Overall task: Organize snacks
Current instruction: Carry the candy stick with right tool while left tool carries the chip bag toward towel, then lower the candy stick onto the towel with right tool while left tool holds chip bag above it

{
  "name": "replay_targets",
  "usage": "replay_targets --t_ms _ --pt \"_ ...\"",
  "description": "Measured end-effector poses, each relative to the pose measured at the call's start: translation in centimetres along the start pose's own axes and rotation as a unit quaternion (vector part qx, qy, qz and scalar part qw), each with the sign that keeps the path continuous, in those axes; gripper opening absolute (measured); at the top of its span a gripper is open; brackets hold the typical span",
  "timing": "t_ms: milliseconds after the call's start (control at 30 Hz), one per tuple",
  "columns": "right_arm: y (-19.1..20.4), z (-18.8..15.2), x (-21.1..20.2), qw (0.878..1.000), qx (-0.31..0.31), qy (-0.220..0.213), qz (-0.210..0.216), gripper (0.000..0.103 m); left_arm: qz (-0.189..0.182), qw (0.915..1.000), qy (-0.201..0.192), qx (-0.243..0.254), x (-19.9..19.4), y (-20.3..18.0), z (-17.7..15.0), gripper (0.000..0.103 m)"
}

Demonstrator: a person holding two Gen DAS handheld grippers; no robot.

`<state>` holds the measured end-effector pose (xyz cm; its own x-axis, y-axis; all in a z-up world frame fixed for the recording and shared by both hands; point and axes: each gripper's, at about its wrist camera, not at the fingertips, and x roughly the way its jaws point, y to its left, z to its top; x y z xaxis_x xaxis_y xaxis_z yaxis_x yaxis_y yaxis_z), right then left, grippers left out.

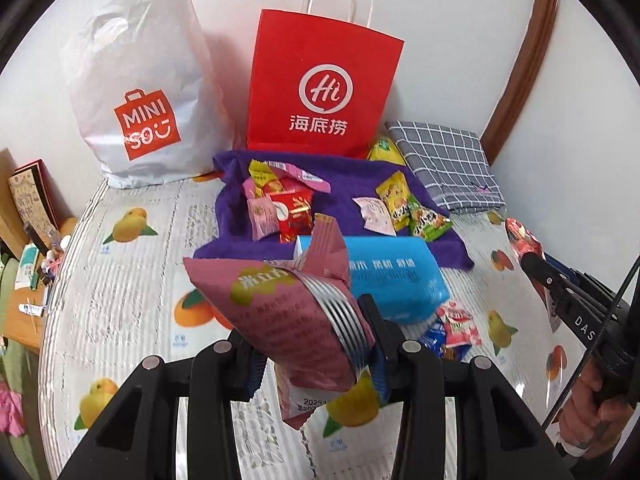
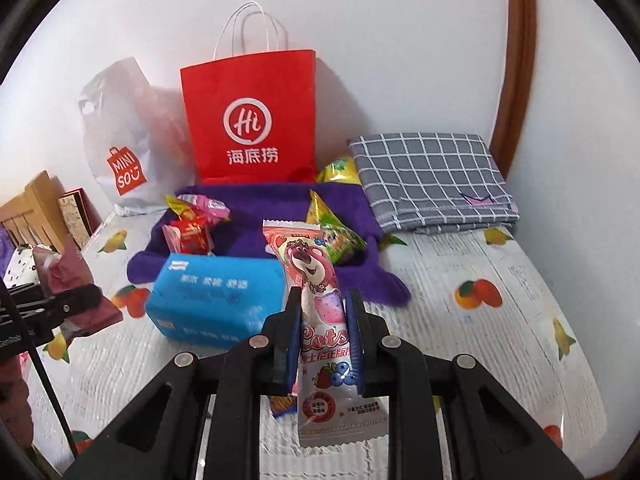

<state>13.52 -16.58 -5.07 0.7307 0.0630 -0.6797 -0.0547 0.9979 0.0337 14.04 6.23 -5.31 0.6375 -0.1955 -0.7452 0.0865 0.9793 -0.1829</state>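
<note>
My left fingers (image 1: 316, 364) squeeze a pink snack bag (image 1: 280, 312) tight. My right fingers (image 2: 323, 338) pinch a bear candy pack (image 2: 316, 292). Both hang in the air above the fruit-print table (image 2: 480, 340). I think each should go to the purple cloth (image 1: 348, 184) with its own kind, set down gently, then let go.

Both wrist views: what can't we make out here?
- Red bag contents: both views, its front wall hides them.
- White bag contents: opaque plastic; blurred in the right view.
- Yellow packet: mostly behind the red bag and checked cloth.
- Date on the pink packet: left view, cut off by a fold.
</note>
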Motion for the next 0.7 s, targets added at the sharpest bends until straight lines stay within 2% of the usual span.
replay_targets --t_ms 300,700 --pt "0.8 1.9 2.0 1.0 0.003 0.005 0.023 0.021 0.011 0.9998 -0.013 0.003 1.6 0.7 1.6 0.04" --pt "2.3 4.9 6.4 0.999 -0.003 0.004 0.038 0.021 0.004 0.9999 -0.015 0.0 5.1 2.2 3.2 0.04"
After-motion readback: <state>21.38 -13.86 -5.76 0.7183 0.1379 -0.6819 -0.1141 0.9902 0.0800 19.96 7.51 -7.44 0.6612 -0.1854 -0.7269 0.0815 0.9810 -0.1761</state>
